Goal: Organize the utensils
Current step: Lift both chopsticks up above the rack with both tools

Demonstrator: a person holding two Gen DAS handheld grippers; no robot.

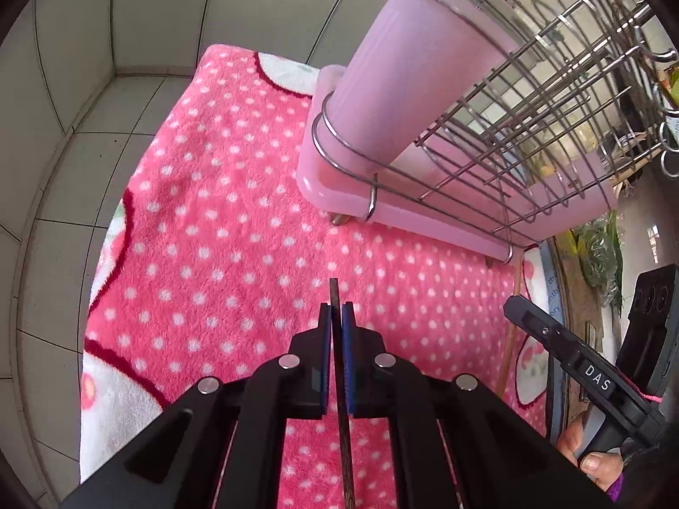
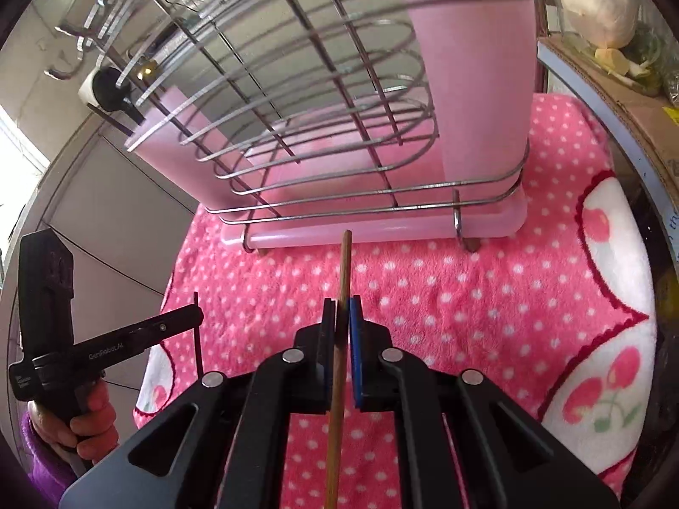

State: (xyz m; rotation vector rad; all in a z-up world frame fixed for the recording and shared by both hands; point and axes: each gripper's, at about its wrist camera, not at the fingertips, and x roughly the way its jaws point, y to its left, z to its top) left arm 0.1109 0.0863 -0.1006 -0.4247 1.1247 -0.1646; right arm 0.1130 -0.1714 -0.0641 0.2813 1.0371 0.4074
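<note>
Pink dotted blanket point(image 1: 237, 195), grey tiles point(image 1: 63, 97), perhaps vegetables point(image 2: 602, 12).

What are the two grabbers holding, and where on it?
Each holds one chopstick. The left gripper pinches a dark chopstick near its upper end. The right gripper pinches a light wooden chopstick, a little below its top end.

Domestic kitchen. Evidence: a wire dish rack point(image 2: 297, 97) on a pink drip tray point(image 2: 382, 229) with a pink utensil cup point(image 2: 479, 85), all standing on a pink polka-dot fleece cloth point(image 1: 237, 220) with cherry motifs. Grey tiled wall point(image 1: 76, 97) behind. Vegetables point(image 2: 602, 4) and a cardboard box point(image 2: 615, 97) lie alongside the cloth.
</note>
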